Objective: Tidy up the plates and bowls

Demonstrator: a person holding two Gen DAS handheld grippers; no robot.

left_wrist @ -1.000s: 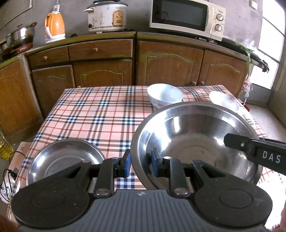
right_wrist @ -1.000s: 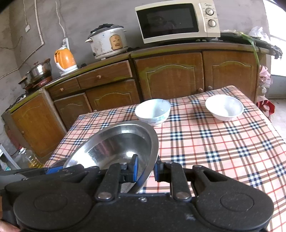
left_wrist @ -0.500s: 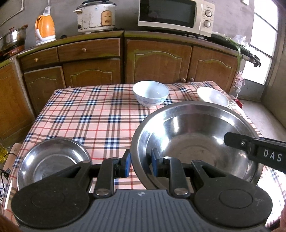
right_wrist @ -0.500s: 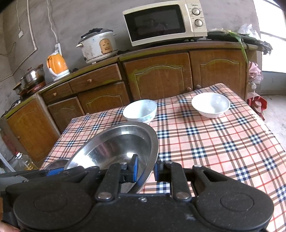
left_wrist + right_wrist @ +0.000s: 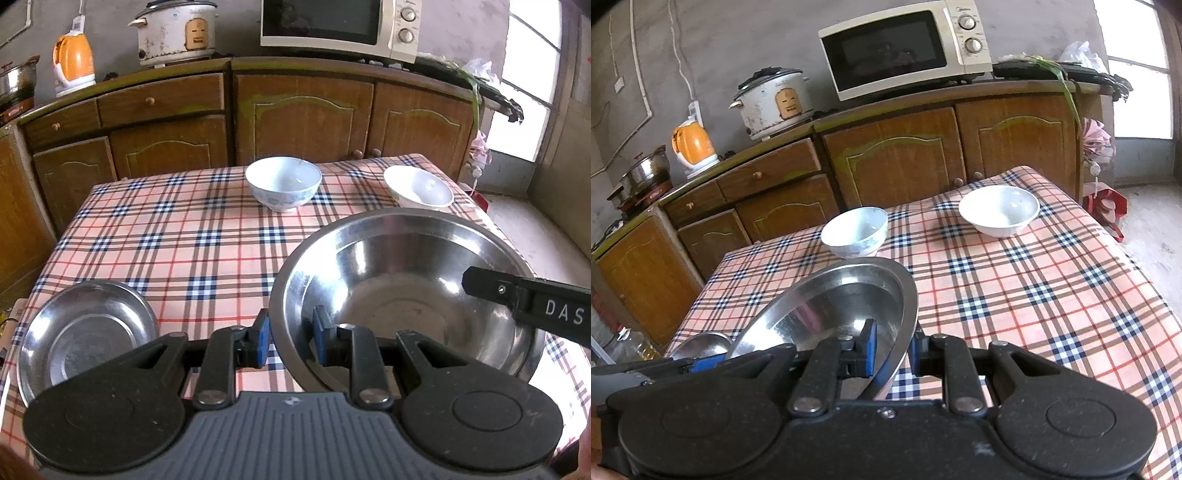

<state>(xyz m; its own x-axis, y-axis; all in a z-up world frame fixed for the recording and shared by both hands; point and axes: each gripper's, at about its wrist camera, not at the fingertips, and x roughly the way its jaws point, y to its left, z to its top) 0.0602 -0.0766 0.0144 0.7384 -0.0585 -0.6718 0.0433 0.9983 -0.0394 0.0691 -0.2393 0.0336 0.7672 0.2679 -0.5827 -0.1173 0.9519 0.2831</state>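
2 hand-held grippers clamp opposite rims of 1 large steel basin (image 5: 402, 288), held above the near right part of the checked tablecloth (image 5: 192, 236). The left gripper (image 5: 290, 341) and the right gripper (image 5: 892, 350) each pinch the thin rim. A small steel dish (image 5: 85, 332) sits at the near left corner; 2 white bowls (image 5: 282, 182) stand along the far edge. Likely best: keep both hands level and moving together.

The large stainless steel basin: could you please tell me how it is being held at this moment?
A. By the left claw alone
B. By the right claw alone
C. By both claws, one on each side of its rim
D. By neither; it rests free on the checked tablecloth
C: the left claw pinches the near rim of the large stainless steel basin, and the right claw clamps the opposite rim.
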